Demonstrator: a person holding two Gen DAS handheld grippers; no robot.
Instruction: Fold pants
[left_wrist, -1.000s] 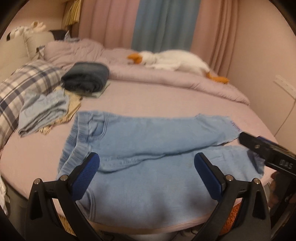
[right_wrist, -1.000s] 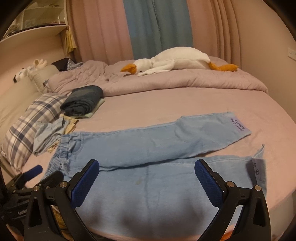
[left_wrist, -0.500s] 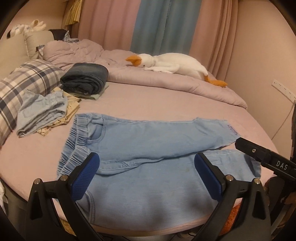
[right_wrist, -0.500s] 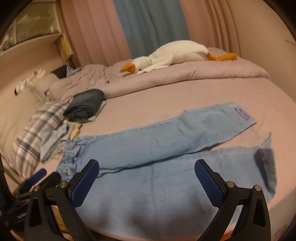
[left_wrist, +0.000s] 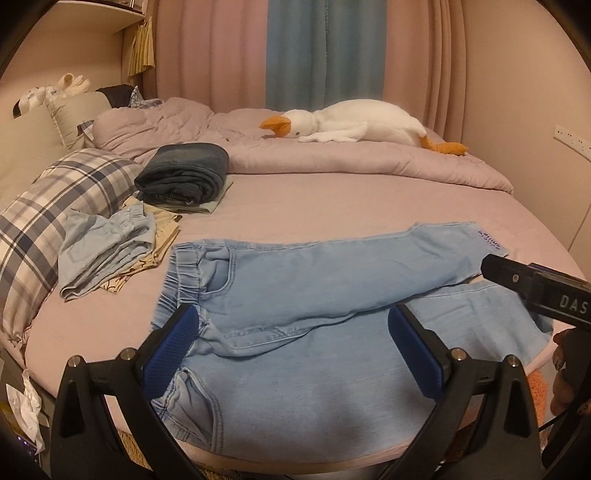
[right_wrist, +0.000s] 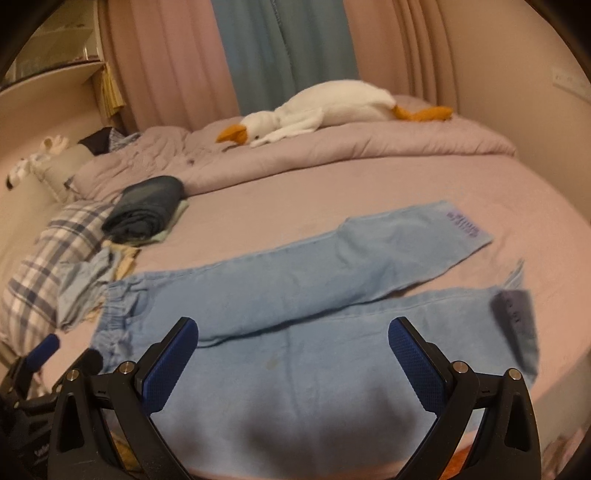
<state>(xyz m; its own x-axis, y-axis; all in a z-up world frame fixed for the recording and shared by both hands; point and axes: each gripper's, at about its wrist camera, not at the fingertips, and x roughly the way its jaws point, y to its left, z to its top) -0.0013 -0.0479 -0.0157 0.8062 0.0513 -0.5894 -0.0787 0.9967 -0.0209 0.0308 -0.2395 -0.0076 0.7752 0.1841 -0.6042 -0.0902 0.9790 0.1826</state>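
So the light blue jeans (left_wrist: 332, 295) are laid out flat across the near edge of the bed (left_wrist: 332, 206), waistband to the left, legs running right; far leg lies angled over the near one around the crotch, and its cuff with the purple print sits apart from the near cuff, so no real fold is in yet; both tongs are spread wide with nothing between the blue pads, left gripper (left_wrist: 291, 354) hanging over the seat and pocket area, right gripper (right_wrist: 291, 362) over the near leg; what changed in the last second is mostly the viewpoint, honestly: both cameras have pulled up and back a touch, the left one now shows more curtain and the whole plush goose (left_wrist: 354, 123), the right view has tilted and gone blurry, so that hand is on the move; the jeans themselves haven't budged; my read is this is lining-up time before the first grab, probably one hand for the waistband and the other for a cuff; the dark folded jeans (left_wrist: 184, 173) and the pale folded pile (left_wrist: 107, 251) by the plaid pillow (left_wrist: 48, 221) look like finished ones, well clear of the working area.
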